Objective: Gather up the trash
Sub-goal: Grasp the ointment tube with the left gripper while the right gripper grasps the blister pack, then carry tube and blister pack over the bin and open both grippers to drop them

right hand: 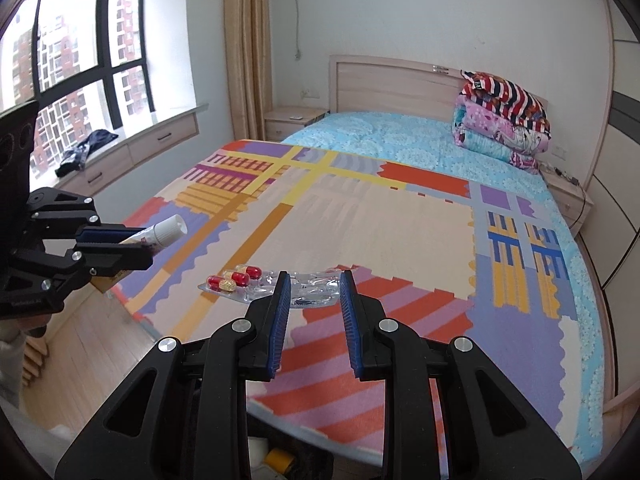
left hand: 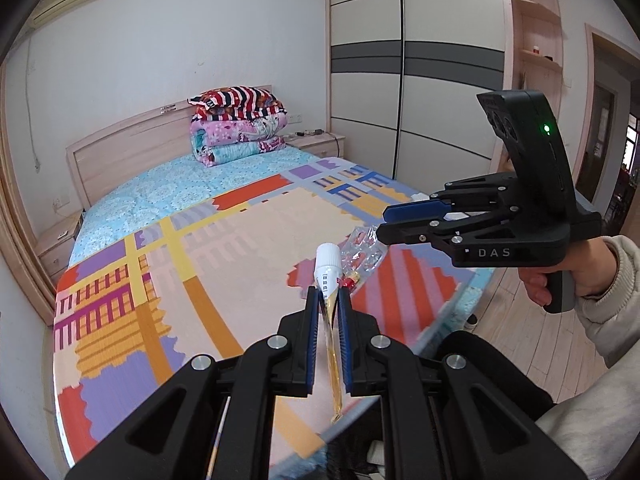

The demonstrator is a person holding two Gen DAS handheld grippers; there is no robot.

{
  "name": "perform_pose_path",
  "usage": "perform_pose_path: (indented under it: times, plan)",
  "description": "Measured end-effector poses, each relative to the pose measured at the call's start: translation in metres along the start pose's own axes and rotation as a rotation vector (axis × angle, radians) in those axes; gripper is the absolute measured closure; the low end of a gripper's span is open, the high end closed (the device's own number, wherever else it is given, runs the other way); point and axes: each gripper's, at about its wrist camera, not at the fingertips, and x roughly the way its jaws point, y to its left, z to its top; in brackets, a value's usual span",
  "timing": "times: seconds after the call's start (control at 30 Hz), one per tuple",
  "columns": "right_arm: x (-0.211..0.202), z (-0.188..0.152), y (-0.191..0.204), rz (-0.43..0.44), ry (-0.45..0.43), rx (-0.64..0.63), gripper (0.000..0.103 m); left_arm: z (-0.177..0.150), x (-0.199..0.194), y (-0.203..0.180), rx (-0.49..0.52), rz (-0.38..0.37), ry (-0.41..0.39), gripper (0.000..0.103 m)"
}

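Tube pinched in the left gripper, pill pack lying on the bed.

The left gripper squeezes a flat tube, white cap pointing away over the blanket. The right gripper is open above a blister pack with red and yellow capsules, lying longways across near the bed's foot edge. "DAS" is printed on the right gripper's body.

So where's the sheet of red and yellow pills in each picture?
Left wrist view: the pill sheet lies on the bed's near right corner, just past the capped tube, under the right gripper.
Right wrist view: the pill sheet lies low centre, right ahead of the open fingers.
Shared landmark: the folded quilts by the headboard.
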Motion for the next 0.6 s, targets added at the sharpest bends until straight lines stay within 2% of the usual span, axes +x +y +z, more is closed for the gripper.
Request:
perform_pose_path:
  times: [0.37,0.6]
  plan:
    - [-0.03,-0.051,0.013,0.043,0.032,0.015,0.077,-0.034,-0.004,-0.025,-0.1,-0.056,-0.001,0.094]
    - [-0.029,-0.09,0.021,0.082,0.105,0.04,0.077,-0.066,0.013,-0.043,-0.129,-0.114,0.073,0.094]
